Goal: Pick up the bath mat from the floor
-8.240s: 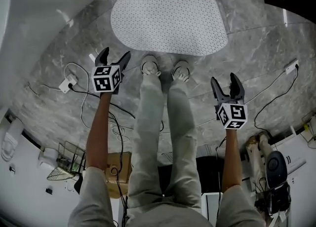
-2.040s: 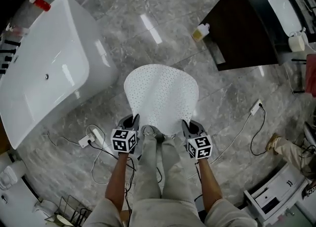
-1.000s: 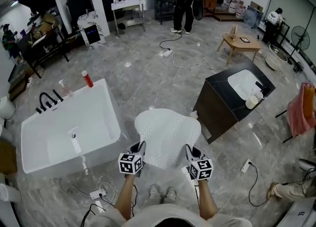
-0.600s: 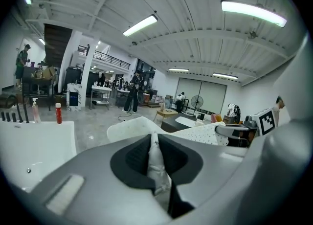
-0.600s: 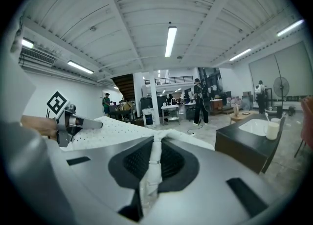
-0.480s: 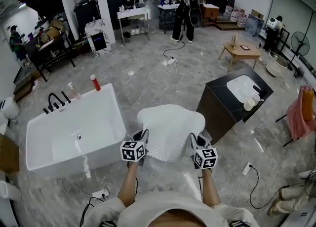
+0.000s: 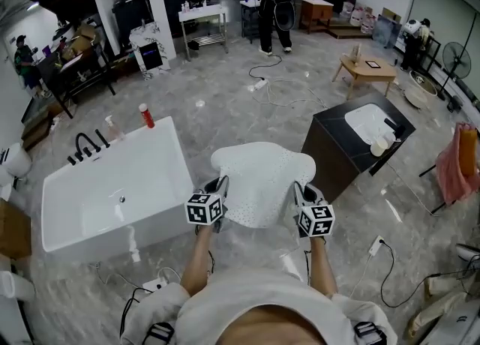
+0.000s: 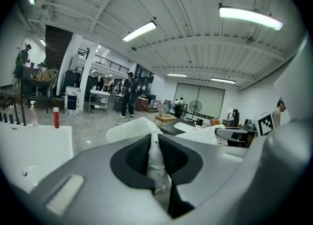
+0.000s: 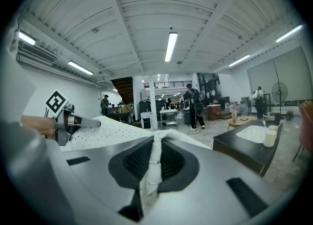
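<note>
Looking down in the head view, the left gripper [image 7: 220, 186] and the right gripper [image 7: 299, 190] each hold one near corner of the white dotted bath mat [image 7: 262, 178]. The mat is raised in the air between them, above the grey floor [image 7: 247, 103], and it spreads forward from the fingers. A white bathtub [image 7: 112, 186] stands to the left of the left fingers. A dark cabinet [image 7: 352, 137] with a sink in its top stands to the right of the right fingers.

In the left gripper view, the two fingers are pressed on a bunched fold of the mat, and the white fabric is squeezed between them. To the right of these fingers the mat goes across to the other gripper. A red bottle [image 8: 56, 118] stands well to their left, at the far side of the bathtub.

In the right gripper view, the fingers pinch a thin, twisted fold of the mat. To their left the dotted sheet runs over to the left gripper. The cabinet is to their right.
</note>
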`<move>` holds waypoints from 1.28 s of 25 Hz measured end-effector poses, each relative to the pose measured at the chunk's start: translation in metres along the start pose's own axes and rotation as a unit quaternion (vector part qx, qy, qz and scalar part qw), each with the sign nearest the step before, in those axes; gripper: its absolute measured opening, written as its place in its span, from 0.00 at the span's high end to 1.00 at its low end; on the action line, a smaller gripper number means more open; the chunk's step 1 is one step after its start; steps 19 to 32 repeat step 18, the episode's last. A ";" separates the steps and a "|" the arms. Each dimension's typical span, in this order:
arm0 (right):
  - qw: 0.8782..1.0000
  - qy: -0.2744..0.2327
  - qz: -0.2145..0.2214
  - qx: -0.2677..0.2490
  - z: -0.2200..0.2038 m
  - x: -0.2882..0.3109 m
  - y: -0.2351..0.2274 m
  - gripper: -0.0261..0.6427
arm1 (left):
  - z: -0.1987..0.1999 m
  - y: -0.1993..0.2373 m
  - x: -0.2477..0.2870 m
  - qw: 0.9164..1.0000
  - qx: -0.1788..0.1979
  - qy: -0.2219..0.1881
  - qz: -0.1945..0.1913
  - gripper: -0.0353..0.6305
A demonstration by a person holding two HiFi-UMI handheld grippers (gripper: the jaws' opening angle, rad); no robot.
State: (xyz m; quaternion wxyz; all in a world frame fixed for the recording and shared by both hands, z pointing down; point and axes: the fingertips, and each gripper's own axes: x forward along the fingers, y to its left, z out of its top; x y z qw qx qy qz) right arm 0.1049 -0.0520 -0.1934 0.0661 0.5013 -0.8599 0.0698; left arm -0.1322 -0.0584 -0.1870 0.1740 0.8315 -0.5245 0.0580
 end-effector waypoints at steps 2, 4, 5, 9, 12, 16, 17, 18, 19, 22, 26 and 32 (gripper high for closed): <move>1.000 0.000 0.001 0.001 0.001 0.000 0.003 0.92 | 0.001 0.000 -0.001 1.000 0.001 0.000 -0.001 0.90; 1.000 0.001 0.002 0.004 0.000 -0.002 0.006 0.92 | 0.001 0.000 -0.003 1.000 0.002 0.001 -0.002 0.90; 1.000 0.002 0.002 0.006 -0.001 -0.003 0.006 0.92 | 0.001 -0.001 -0.004 1.000 0.003 0.002 -0.002 0.90; 1.000 0.004 0.001 0.006 -0.005 -0.005 0.004 0.92 | -0.001 -0.004 -0.002 1.000 0.004 0.004 -0.007 0.90; 1.000 0.007 0.001 0.005 -0.007 -0.005 0.008 0.92 | -0.005 -0.003 -0.004 1.000 0.002 0.006 -0.010 0.90; 1.000 0.013 0.007 0.003 -0.010 -0.007 0.012 0.92 | -0.008 -0.004 -0.008 1.000 -0.001 0.010 -0.008 0.90; 1.000 0.015 0.009 0.003 -0.010 -0.008 0.013 0.92 | -0.009 -0.004 -0.010 1.000 -0.002 0.011 -0.007 0.90; 1.000 0.017 0.011 0.003 -0.011 -0.008 0.014 0.92 | -0.010 -0.004 -0.011 1.000 -0.003 0.013 -0.007 0.90; 1.000 0.017 0.011 0.003 -0.011 -0.008 0.014 0.92 | -0.010 -0.004 -0.011 1.000 -0.003 0.013 -0.007 0.90; 1.000 0.017 0.011 0.003 -0.011 -0.008 0.014 0.92 | -0.010 -0.004 -0.011 1.000 -0.003 0.013 -0.007 0.90; 1.000 0.017 0.011 0.003 -0.011 -0.008 0.014 0.92 | -0.010 -0.004 -0.011 1.000 -0.003 0.013 -0.007 0.90; 1.000 0.017 0.011 0.003 -0.011 -0.008 0.014 0.92 | -0.010 -0.004 -0.011 1.000 -0.003 0.013 -0.007 0.90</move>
